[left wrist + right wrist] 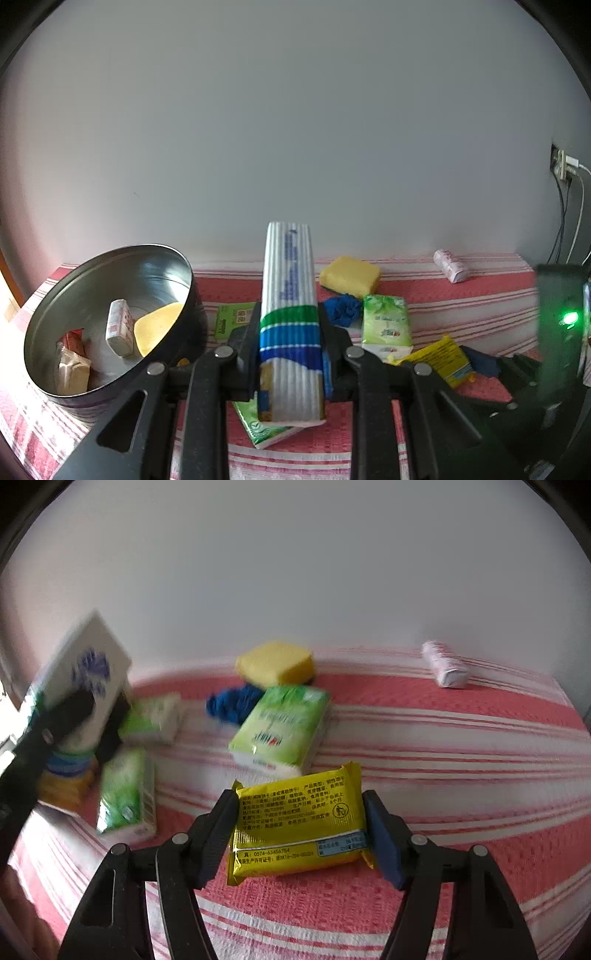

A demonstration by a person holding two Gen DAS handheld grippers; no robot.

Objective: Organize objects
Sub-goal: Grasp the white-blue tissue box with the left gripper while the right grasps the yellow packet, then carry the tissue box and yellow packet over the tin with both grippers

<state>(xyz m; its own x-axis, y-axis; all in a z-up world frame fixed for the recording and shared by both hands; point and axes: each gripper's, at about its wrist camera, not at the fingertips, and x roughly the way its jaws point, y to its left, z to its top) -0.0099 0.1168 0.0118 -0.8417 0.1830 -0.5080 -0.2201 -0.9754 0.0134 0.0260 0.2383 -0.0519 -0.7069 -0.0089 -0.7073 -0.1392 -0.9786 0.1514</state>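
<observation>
My left gripper [290, 350] is shut on a tall white carton with green and blue bands [290, 317], held upright above the cloth; it also shows at the left of the right wrist view [79, 686]. A round metal tin [110, 317] stands to the left, holding a yellow sponge, a small white packet and brown packets. My right gripper [301, 830] has its fingers on both sides of a yellow biscuit packet [299, 823] lying on the cloth, touching its ends. That packet shows in the left wrist view [441, 356].
On the red-and-white striped cloth [461, 746] lie a yellow sponge [275, 662], a blue crumpled thing [232, 701], several green tissue packs [282, 727], and a small white packet [445, 664] at the back right. A grey wall stands behind. Cables hang at the right [569, 206].
</observation>
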